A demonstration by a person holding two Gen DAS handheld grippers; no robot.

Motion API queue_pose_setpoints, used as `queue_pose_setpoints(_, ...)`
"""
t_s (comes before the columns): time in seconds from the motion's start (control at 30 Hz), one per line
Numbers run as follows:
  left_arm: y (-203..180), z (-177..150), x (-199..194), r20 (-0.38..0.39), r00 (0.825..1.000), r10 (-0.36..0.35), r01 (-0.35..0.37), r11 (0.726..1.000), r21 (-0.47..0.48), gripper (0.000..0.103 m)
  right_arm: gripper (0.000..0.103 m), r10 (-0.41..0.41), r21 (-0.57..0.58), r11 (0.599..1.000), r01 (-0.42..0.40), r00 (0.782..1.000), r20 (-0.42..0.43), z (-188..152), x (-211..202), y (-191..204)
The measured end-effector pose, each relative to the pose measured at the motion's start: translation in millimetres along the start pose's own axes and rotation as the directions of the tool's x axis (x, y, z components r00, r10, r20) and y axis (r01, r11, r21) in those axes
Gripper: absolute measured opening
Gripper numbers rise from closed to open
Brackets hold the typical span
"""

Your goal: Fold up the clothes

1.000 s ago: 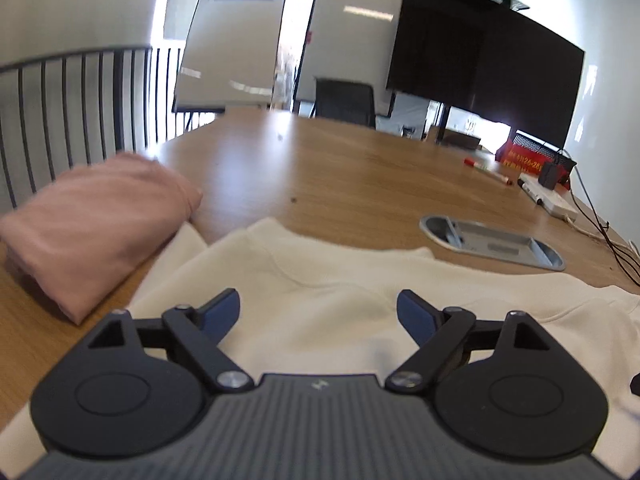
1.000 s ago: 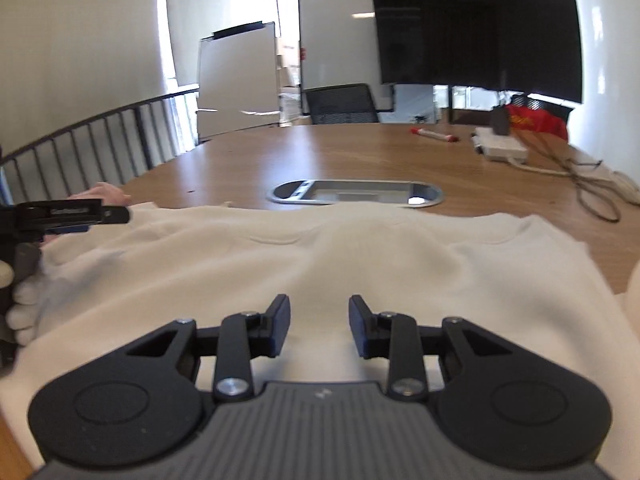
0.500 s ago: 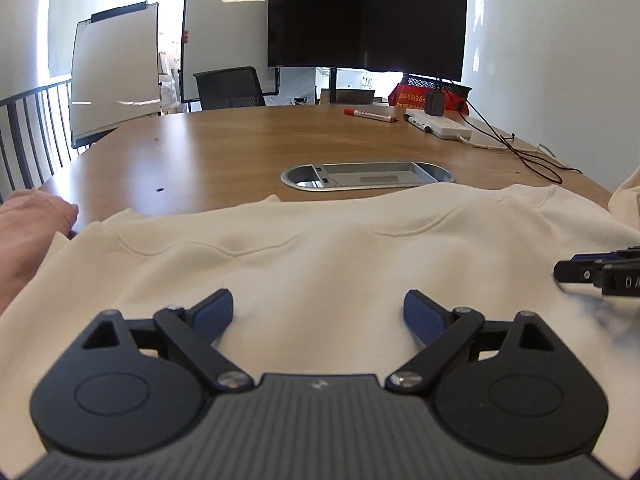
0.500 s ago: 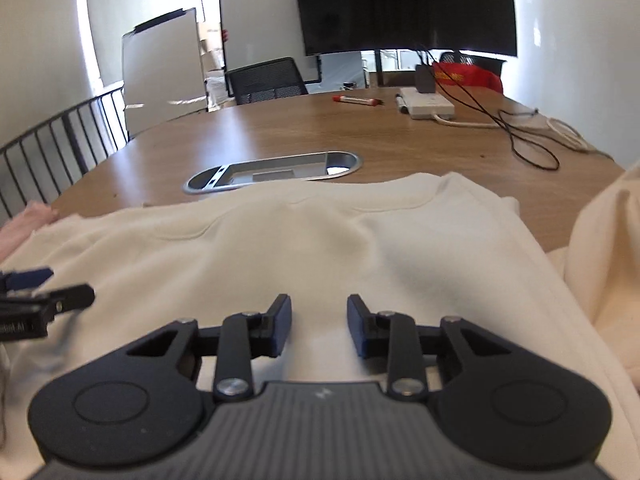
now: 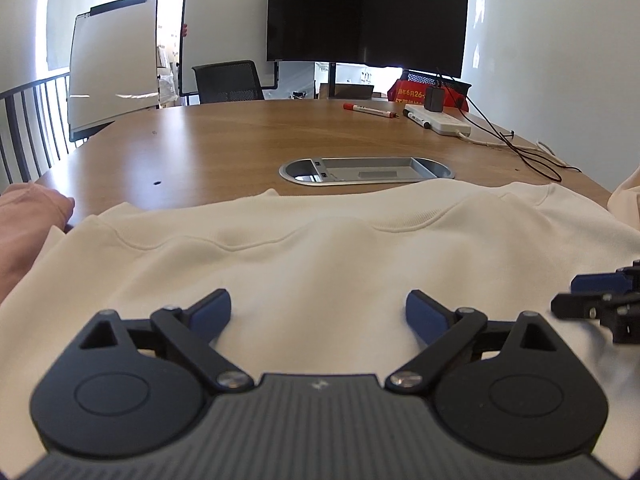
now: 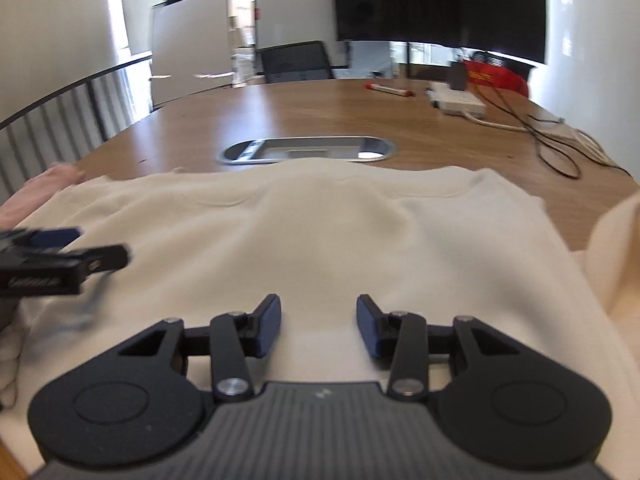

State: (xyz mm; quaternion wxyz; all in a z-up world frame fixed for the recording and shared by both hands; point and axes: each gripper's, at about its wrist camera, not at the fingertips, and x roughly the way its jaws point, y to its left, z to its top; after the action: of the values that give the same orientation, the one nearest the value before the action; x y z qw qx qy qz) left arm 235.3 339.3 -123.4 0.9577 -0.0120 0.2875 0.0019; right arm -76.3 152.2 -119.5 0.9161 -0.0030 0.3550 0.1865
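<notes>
A cream sweatshirt (image 5: 320,260) lies spread flat on the wooden table (image 5: 224,148), its neckline toward the far side. My left gripper (image 5: 318,314) hovers just above its near-left part, jaws wide apart and still opening, only flat cloth below them. My right gripper (image 6: 319,330) sits over the near-right part of the sweatshirt (image 6: 320,232); its jaws stand narrower and are opening too, pinching nothing. Each gripper shows at the edge of the other's view: the right gripper (image 5: 592,296), the left gripper (image 6: 60,256).
A folded pink garment (image 5: 24,232) lies at the left. More cream cloth (image 6: 616,248) is heaped at the right. Beyond the sweatshirt are a metal cable hatch (image 5: 366,170), a red marker (image 5: 370,111) and a power strip (image 5: 438,120) with cables.
The left view swung right, off the pink garment and onto the sweatshirt's middle, and its jaws widened. The right gripper's jaws opened a little and its view shifted slightly.
</notes>
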Motion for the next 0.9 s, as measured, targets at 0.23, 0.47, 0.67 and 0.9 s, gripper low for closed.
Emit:
queue_pose_setpoints(0.23, -2, 0, 0, 0.0, 1.0, 0.002, -0.002, 1.0, -0.001, 0.097, 0.037, -0.053, 0.177, 0.984, 0.037, 0.995, 0.086, 8, -9, -36)
queue_pose_setpoints(0.47, -2, 0, 1, -0.001, 1.0, 0.001, -0.001, 1.0, -0.004, 0.097, 0.042, 0.125, 0.018, 0.992, -0.126, 0.992, 0.023, -5, -10, 9)
queue_pose_setpoints(0.67, -1, 0, 0, -0.002, 1.0, 0.003, -0.003, 1.0, -0.004, 0.097, 0.031, -0.004, 0.18, 0.984, -0.002, 0.999, 0.032, 8, -2, -28)
queue_pose_setpoints(0.9, -1, 1, 1, -0.004, 1.0, 0.002, -0.002, 1.0, -0.002, 0.097, 0.042, -0.076, 0.162, 0.985, 0.062, 0.993, 0.087, 5, -14, -25)
